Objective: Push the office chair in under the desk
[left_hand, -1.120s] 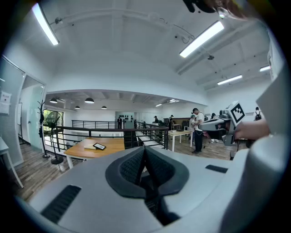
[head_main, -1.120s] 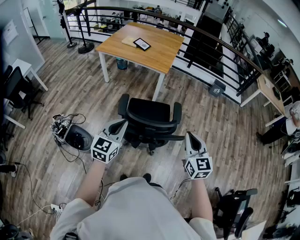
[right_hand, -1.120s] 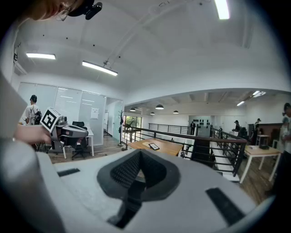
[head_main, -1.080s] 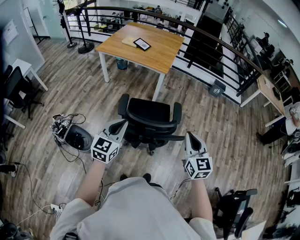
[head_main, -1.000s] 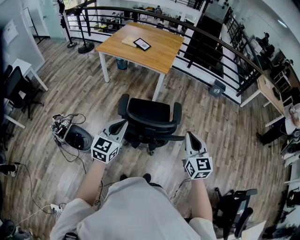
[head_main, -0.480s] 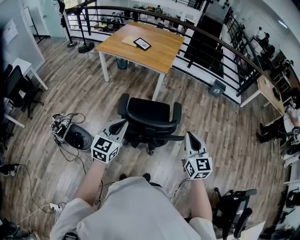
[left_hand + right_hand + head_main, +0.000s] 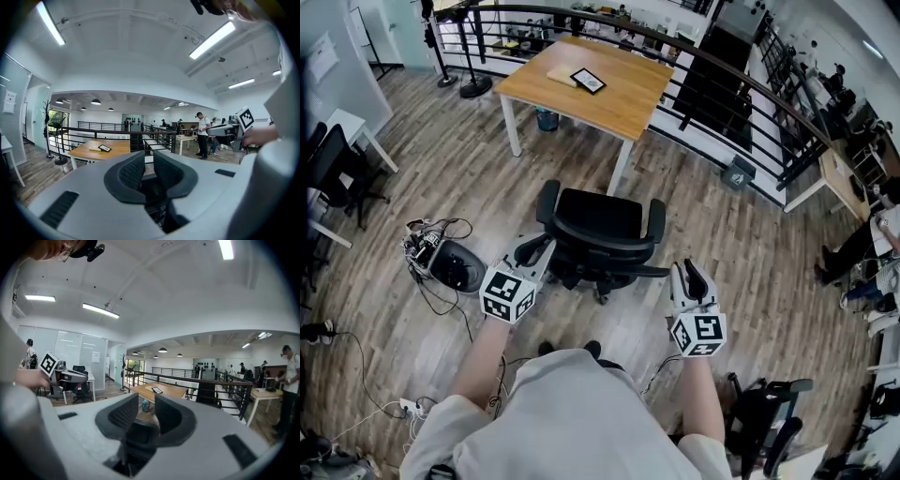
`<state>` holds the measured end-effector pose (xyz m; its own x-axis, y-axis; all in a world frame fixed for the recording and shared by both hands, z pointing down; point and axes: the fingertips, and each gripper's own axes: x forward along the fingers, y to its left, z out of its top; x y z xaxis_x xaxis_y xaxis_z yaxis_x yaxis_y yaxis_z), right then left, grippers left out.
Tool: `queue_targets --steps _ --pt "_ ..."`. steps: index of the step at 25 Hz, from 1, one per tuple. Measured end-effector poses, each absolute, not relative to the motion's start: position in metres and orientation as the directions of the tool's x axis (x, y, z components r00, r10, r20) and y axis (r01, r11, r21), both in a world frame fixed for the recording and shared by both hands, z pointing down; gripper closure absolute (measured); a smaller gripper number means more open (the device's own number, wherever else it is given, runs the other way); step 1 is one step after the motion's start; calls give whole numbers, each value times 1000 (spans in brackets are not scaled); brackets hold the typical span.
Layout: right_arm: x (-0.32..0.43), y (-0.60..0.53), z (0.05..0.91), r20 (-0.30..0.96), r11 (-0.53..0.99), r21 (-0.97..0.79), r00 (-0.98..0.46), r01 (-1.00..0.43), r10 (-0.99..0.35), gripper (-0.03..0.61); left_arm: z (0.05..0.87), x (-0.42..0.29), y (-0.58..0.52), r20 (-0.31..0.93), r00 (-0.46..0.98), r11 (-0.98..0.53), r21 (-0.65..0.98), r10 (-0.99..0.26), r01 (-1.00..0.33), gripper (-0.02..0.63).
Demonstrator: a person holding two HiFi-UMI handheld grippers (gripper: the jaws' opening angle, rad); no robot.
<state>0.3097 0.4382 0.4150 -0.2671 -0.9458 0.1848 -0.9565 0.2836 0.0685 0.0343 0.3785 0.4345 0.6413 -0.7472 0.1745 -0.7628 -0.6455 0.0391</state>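
The black office chair [image 7: 600, 225] stands on the wood floor with its back toward me, a short way out from the wooden desk [image 7: 600, 89]. My left gripper [image 7: 536, 249] is held just behind the chair's left side, and its jaws are opening with nothing between them. My right gripper [image 7: 692, 274] hovers behind the chair's right armrest, jaws also opening and empty. In the left gripper view the left gripper [image 7: 148, 171] shows a narrow gap, with the desk [image 7: 96, 149] beyond it. In the right gripper view the right gripper [image 7: 146, 416] points at the desk [image 7: 159, 392].
A tablet [image 7: 588, 81] and a book lie on the desk, and a blue bin [image 7: 547, 119] stands under it. A black device with tangled cables [image 7: 450, 267] sits on the floor at left. A black railing [image 7: 722, 94] runs behind the desk. Another dark chair [image 7: 764, 412] stands at lower right.
Both grippers' jaws have parted from shut to a small gap. The head view has shifted slightly, and the hands sit a touch closer to the chair.
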Motion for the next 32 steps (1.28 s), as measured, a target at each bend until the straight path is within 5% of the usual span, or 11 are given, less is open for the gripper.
queue_targets --steps 8,32 --pt "315 432 422 206 314 59 -296 -948 -933 417 442 32 376 201 623 -627 52 -756 -777 468" --pt "332 410 507 446 581 90 -489 -809 -750 417 494 43 380 356 550 -599 -35 -756 -800 460"
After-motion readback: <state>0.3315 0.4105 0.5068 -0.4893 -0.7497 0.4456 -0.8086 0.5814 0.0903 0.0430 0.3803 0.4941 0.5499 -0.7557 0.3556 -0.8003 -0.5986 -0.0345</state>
